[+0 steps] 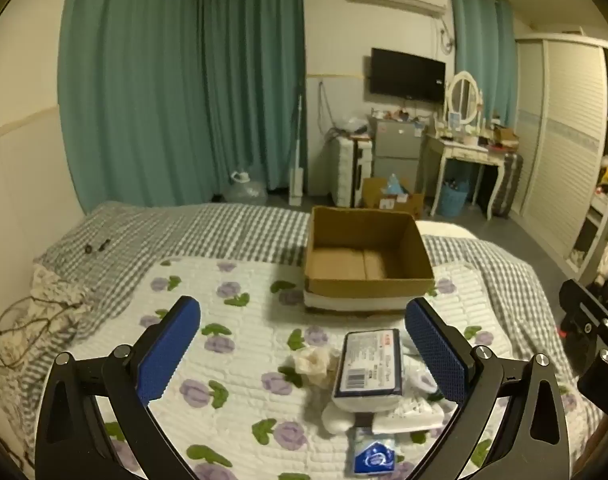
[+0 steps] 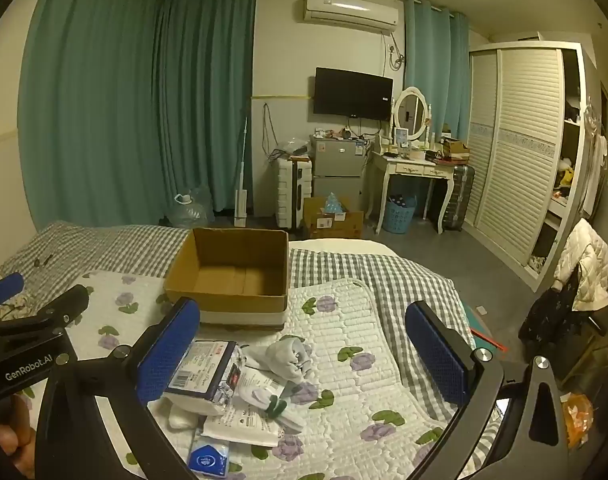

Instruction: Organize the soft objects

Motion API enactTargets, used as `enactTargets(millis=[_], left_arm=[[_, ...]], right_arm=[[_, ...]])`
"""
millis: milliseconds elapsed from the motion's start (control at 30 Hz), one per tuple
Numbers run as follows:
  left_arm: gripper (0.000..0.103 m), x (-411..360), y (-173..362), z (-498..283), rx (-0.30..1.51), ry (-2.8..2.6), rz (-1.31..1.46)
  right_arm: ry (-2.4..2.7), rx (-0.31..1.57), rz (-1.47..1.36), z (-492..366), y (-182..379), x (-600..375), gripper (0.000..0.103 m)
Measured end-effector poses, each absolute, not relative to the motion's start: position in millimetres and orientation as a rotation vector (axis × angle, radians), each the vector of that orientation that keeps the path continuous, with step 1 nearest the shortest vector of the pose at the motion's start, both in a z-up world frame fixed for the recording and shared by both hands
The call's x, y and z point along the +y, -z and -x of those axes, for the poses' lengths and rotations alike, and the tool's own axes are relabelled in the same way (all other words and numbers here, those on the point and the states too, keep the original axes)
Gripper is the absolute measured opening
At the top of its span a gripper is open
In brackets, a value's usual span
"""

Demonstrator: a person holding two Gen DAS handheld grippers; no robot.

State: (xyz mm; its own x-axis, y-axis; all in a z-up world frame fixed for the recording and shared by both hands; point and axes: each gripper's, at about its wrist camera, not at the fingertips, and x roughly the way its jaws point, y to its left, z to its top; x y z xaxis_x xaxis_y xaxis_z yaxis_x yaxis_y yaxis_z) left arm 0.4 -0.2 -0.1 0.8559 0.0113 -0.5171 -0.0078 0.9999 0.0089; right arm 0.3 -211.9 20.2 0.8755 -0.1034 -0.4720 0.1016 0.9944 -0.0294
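An open, empty cardboard box stands on the flowered quilt in the middle of the bed. In front of it lies a pile of soft items: a tissue pack with a barcode label, white socks, a cream crumpled cloth, a flat white packet and a small blue tissue pack. My left gripper is open and empty above the pile. My right gripper is open and empty above the pile too.
The bed has a grey checked sheet. A tangled cord lies at its left edge. Beyond the bed are teal curtains, a small fridge, a dressing table, a floor box and a wardrobe.
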Motion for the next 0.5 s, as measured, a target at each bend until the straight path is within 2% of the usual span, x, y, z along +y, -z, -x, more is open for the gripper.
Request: enactTargets(millis=[500], left_arm=[[0.103, -0.5, -3.7, 1.9, 0.498, -0.002, 0.004]], right_arm=[[0.118, 0.482, 0.032, 1.1, -20.0, -210.8, 0.103]])
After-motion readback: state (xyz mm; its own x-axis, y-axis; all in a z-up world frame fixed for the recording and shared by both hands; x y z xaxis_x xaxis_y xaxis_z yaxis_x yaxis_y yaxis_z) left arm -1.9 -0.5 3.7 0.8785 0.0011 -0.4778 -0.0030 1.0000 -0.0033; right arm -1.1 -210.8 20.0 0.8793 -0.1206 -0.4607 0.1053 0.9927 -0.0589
